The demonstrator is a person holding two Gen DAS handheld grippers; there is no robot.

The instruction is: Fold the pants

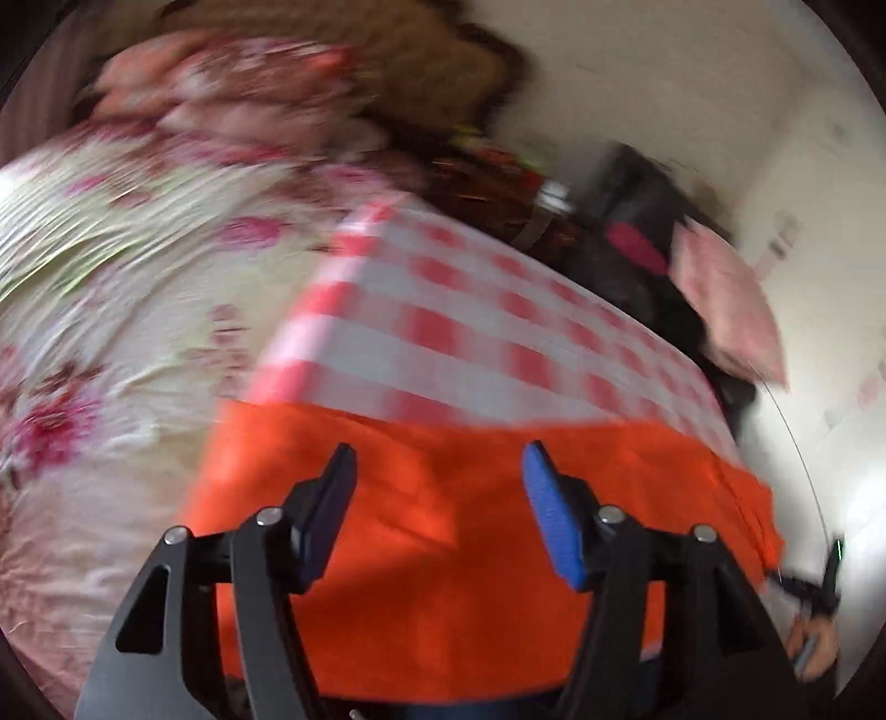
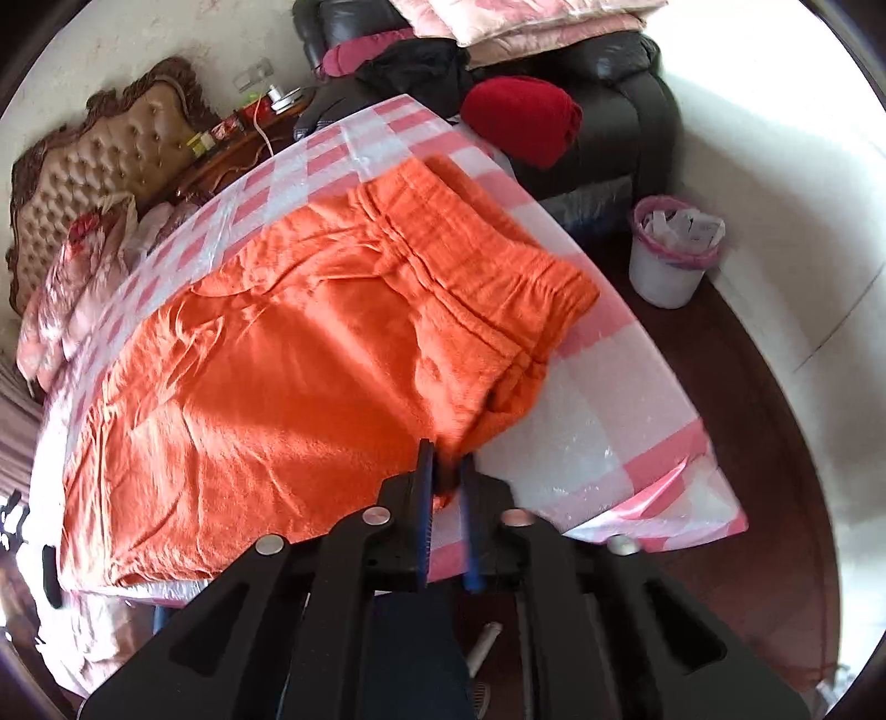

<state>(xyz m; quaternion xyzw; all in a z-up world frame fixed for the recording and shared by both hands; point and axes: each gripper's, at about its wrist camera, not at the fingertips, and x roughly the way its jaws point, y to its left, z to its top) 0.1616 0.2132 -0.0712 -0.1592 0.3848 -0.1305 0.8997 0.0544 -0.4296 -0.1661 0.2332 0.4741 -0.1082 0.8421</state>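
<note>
Orange pants (image 2: 310, 354) lie spread on the table with a red-and-white checked cloth (image 2: 598, 421), covering most of its left and middle part, waistband (image 2: 476, 266) toward the far right, legs running to the near left edge. Fabric looks doubled over, creased, with sunlight patches on it. Right gripper (image 2: 446, 471) sits at the near edge of the table, pointing down at the near right corner of the pants; its jaws are only a narrow gap apart with a bit of orange cloth between the blue pads (image 2: 423, 498); pads look to be touching the cloth on both sides, so it reads as pinching the pants edge, loosely. Left gripper (image 1: 437, 498) is above the pants at the left side of the table, frame heavily motion-blurred; jaws spread wide, nothing between them, orange fabric visible below through the gap. Floral bedding (image 1: 111, 288) on a bed lies left of the table, with a tufted headboard (image 2: 105, 166) at far left. Black sofa (image 2: 620, 111) far right behind the table, with a red bundle (image 2: 520, 119) and pink cushions (image 2: 526, 22) on it. White bin with pink liner (image 2: 673, 255) stands on the dark floor right of the table.
</note>
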